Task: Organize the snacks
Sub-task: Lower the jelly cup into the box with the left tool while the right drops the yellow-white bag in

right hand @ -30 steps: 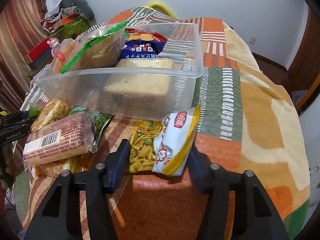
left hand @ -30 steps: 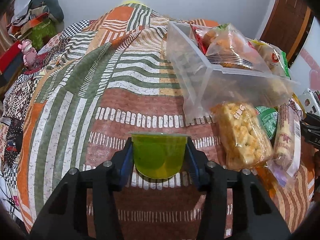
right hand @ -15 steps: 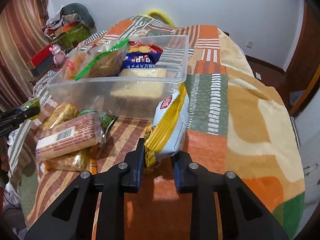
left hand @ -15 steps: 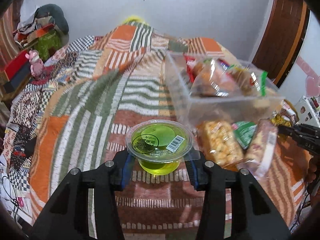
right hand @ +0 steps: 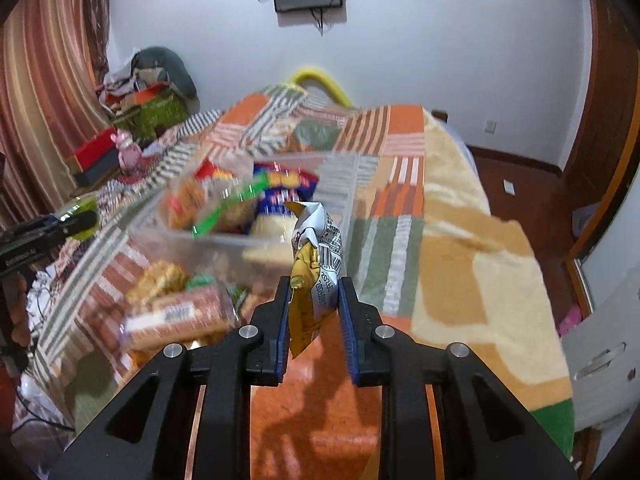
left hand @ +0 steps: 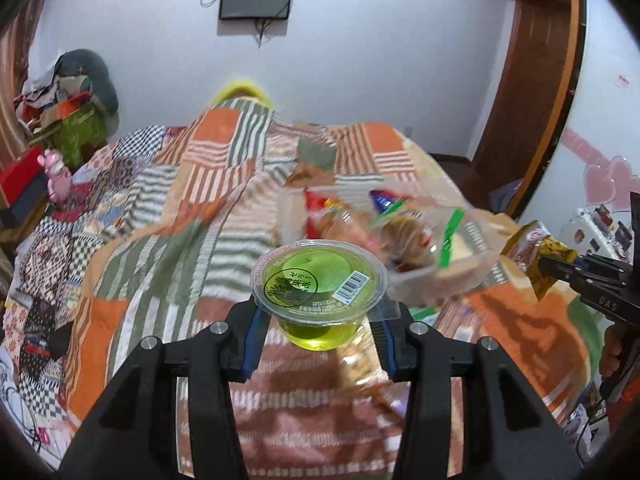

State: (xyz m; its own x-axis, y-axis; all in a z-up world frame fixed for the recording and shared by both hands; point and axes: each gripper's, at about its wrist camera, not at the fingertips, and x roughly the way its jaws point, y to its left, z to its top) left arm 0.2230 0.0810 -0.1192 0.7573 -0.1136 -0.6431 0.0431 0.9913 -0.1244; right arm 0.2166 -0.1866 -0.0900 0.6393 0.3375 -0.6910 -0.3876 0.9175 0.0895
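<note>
From the left wrist, the left hand-held gripper (left hand: 320,332) pinches a green jelly cup (left hand: 319,286) by its sides, the sealed lid facing up and the cup lifted clear of the bed (left hand: 168,264); beyond and to the right of it stands a clear plastic bin (left hand: 420,276), blurred, with several snack packets inside; the bin's near rim lies just past the cup's right edge; to the left of the cup the striped blanket runs bare toward the bed's left edge; at the far right the right hand-held gripper (left hand: 548,266) comes in from the side, gripping a yellow snack bag (left hand: 528,252) beside the bin's right end.

From the right wrist, the right hand-held gripper (right hand: 314,312) squeezes the crumpled snack bag (right hand: 316,264) upright between its pads, raised above the bed (right hand: 460,272); the bin (right hand: 240,240) sits ahead and to the left, its near wall close behind the bag; loose packets (right hand: 176,312) lie on the blanket outside the bin's near left corner; right of the bin the blanket is open up to the bed's right edge; the left hand-held gripper (right hand: 76,220) with the jelly cup (right hand: 78,208) shows at the far left.
</note>
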